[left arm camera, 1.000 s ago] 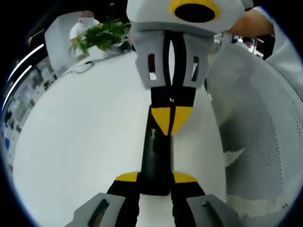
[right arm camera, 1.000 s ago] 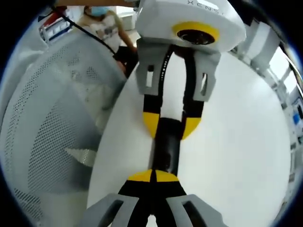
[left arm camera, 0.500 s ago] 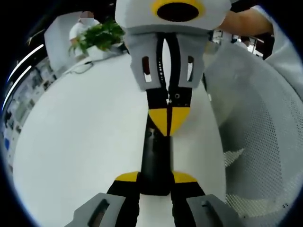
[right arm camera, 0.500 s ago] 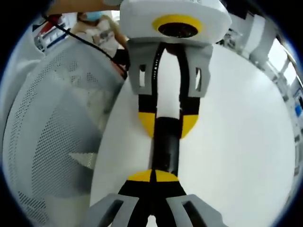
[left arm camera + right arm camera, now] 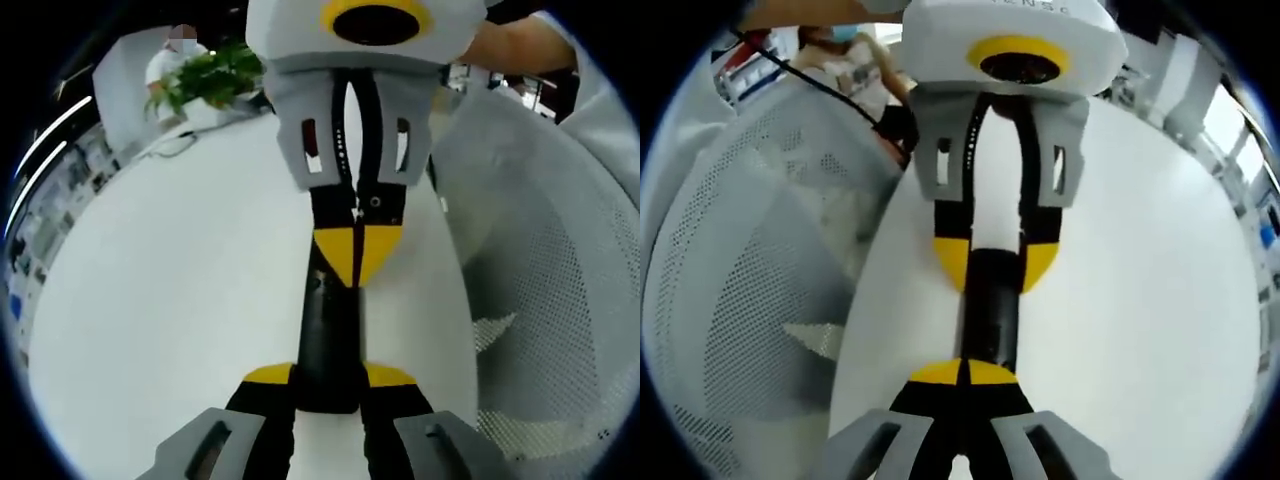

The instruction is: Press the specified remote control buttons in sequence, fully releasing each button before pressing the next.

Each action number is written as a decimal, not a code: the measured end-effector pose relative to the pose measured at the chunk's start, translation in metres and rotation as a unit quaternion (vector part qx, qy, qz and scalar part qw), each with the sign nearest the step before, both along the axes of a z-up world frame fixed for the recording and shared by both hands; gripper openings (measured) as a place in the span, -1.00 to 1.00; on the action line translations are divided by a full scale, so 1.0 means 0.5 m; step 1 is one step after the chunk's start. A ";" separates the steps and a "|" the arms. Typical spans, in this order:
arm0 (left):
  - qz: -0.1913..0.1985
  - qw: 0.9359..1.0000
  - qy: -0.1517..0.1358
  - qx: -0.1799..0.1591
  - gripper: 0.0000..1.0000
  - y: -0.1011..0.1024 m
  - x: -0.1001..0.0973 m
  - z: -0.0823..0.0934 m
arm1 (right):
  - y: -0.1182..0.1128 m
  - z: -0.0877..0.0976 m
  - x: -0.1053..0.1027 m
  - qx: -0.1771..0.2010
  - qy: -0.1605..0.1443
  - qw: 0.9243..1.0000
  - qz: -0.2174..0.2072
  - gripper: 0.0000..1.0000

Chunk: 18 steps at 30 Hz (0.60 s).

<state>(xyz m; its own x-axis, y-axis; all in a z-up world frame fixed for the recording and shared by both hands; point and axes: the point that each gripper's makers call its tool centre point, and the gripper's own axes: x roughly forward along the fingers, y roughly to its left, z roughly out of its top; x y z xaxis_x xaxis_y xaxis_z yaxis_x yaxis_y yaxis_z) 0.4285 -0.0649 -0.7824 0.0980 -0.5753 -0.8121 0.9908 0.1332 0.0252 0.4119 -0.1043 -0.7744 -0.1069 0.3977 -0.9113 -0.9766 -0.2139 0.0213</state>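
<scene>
Your left gripper (image 5: 328, 378) fingers clamp the black remote (image 5: 328, 330) lying lengthwise on the white counter (image 5: 180, 280); right gripper (image 5: 967, 372), fingers pinched together, tip on a btn. Prob mid-press: next, lift fully off.

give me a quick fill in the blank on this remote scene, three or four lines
1. The left claw grips a ____ remote control by its near end.
2. The right claw is shut, its ____ tips together on the remote.
3. The remote lies on a ____ table.
4. Beside the table stands a mesh ____.

Missing words: black; yellow; white; chair
</scene>
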 end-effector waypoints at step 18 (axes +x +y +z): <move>0.002 1.000 0.004 0.002 -0.53 0.000 -0.002 -0.001 | -0.003 0.035 0.002 0.013 -0.026 1.000 -0.003 -1.00</move>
